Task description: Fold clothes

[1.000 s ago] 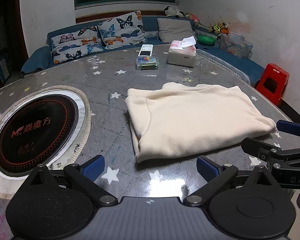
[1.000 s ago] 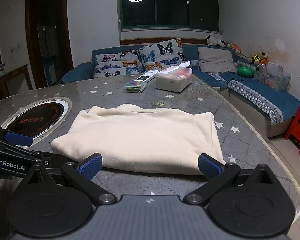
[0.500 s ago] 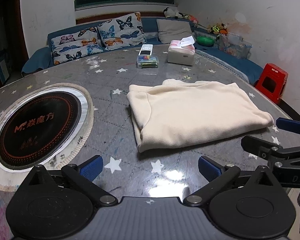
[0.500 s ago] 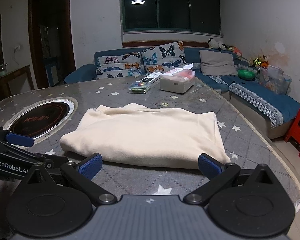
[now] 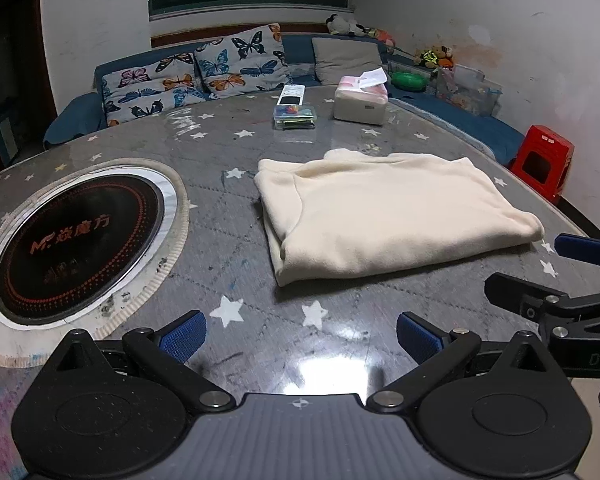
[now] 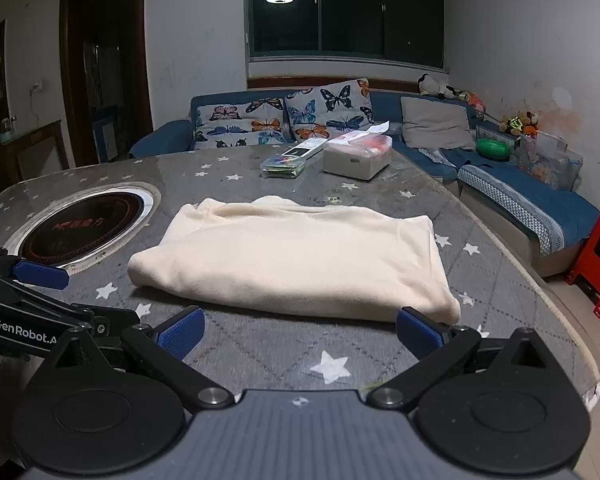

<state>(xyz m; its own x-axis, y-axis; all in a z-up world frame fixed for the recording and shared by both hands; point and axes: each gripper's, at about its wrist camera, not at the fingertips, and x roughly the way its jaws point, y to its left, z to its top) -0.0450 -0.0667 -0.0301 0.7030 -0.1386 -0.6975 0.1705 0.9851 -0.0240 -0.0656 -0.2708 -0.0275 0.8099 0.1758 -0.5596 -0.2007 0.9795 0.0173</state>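
A cream garment (image 5: 388,216) lies folded into a flat rectangle near the right edge of the star-patterned table (image 5: 220,240), between the inset cooktop (image 5: 76,236) and the table's rim. Over the past second both hand-held tools have drawn back from it: the left gripper (image 5: 300,332) now hovers above bare tabletop near the front edge, jaws spread and empty, while the right gripper (image 6: 300,330) hangs just short of the garment's near hem, likewise spread and holding nothing. With the cloth released and lying square, the fold looks complete. A tissue box (image 5: 362,102) sits at the far edge.
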